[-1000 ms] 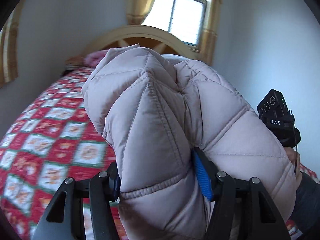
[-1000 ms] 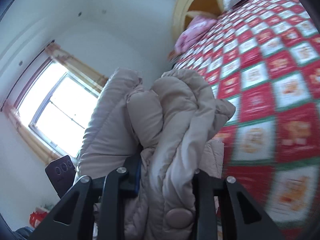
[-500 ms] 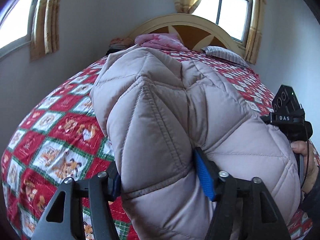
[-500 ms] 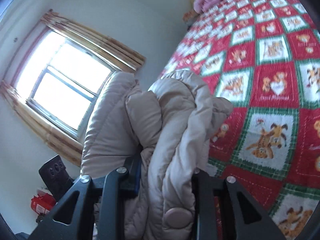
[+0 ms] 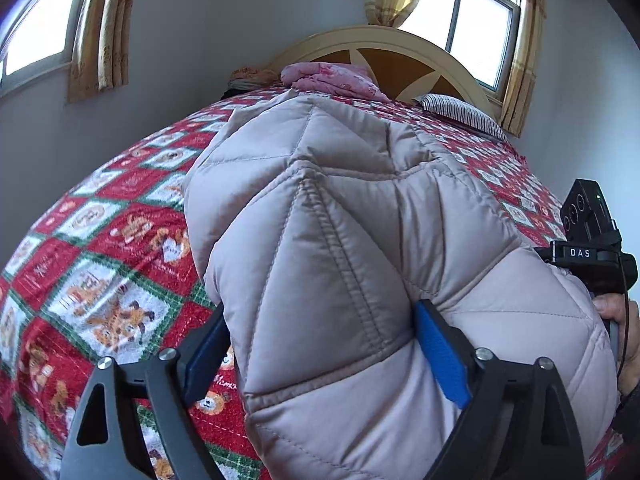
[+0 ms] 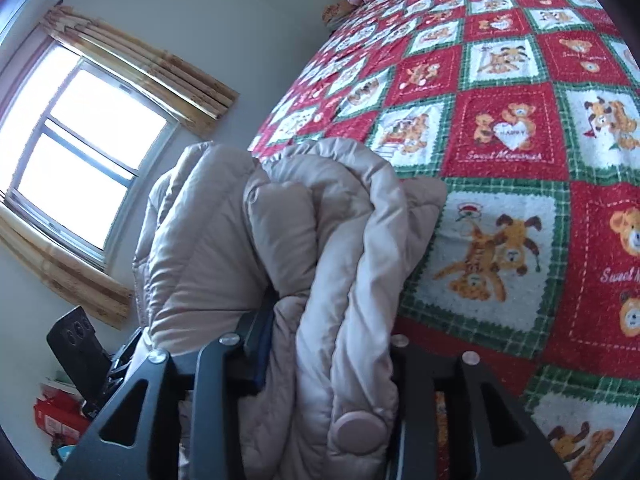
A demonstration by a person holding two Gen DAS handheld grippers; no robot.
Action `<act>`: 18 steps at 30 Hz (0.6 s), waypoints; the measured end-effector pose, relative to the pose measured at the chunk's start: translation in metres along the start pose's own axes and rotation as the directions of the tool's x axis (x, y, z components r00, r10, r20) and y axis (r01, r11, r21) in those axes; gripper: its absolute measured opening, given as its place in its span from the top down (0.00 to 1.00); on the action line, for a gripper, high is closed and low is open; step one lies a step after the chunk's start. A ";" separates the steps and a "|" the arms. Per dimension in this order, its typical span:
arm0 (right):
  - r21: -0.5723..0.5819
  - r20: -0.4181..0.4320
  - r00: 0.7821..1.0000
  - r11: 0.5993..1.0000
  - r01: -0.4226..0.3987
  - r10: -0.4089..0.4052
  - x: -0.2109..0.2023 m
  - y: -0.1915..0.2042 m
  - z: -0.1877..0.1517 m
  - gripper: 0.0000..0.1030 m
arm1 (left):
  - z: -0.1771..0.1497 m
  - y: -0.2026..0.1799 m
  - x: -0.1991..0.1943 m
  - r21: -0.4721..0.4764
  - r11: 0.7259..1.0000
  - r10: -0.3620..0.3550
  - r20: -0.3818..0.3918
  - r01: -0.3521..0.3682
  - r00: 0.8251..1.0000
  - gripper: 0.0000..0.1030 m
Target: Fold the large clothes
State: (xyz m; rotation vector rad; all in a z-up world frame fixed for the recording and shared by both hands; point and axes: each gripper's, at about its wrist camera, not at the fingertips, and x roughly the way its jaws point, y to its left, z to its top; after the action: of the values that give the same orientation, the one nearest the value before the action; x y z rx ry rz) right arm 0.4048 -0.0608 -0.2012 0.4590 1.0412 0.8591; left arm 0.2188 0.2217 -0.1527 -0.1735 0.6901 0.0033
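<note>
Here, your left tool points along the bed toward the headboard, raised above the quilt, with a thick fold of the pale pink quilted puffer jacket bulging up in front of the lens. Your right hand shows at the far right edge of that view, wrapped round the handle of the right tool's black body marked DAS. Your right tool is rolled sideways, so the bed tilts steeply across its view and the side window sits to its left.

The bed carries a red, white and green patchwork bedspread printed with teddy bears. At its head lie a pink bundle of cloth and a striped pillow in front of the arched cream headboard. Yellow curtains hang by two windows in grey-white walls. In the right wrist view, a red box sits low at the left, below the other tool's black body.

The left tool is clamped narrow on the jacket: its blue pads press into either side of one padded ridge. The right tool likewise grips bunched layers of the jacket, with a round snap button showing between its arms. The jacket hangs between the two tools; whether it touches the bed you cannot tell.
</note>
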 end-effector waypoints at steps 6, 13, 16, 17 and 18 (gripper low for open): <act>-0.035 0.002 0.997 0.997 0.074 -0.074 0.011 0.004 0.002 0.59 | -0.005 0.002 0.005 -0.026 1.000 -0.008 -0.002 0.008 1.000 0.07; -0.051 0.002 0.991 0.990 0.132 -0.132 0.017 0.005 0.002 0.54 | -0.005 0.002 0.006 -0.027 1.000 -0.008 -0.002 0.008 1.000 0.06; -0.060 0.004 0.988 0.986 0.158 -0.158 0.018 0.007 0.002 0.51 | -0.006 0.001 0.006 -0.030 1.000 -0.005 -0.003 0.004 1.000 0.06; -0.063 0.005 0.986 0.984 0.166 -0.166 0.018 0.007 0.002 0.51 | -0.006 0.001 0.006 -0.029 1.000 -0.003 -0.004 0.003 1.000 0.06; -0.064 0.005 0.985 0.983 0.174 -0.174 0.017 0.007 0.002 0.49 | -0.005 0.001 0.006 -0.028 1.000 -0.001 -0.004 0.001 1.000 0.06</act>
State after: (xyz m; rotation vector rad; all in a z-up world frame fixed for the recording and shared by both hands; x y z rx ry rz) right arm 0.4077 -0.0426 -0.2049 0.3083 1.0353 0.7345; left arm 0.2199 0.2213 -0.1607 -0.2009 0.6943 0.0113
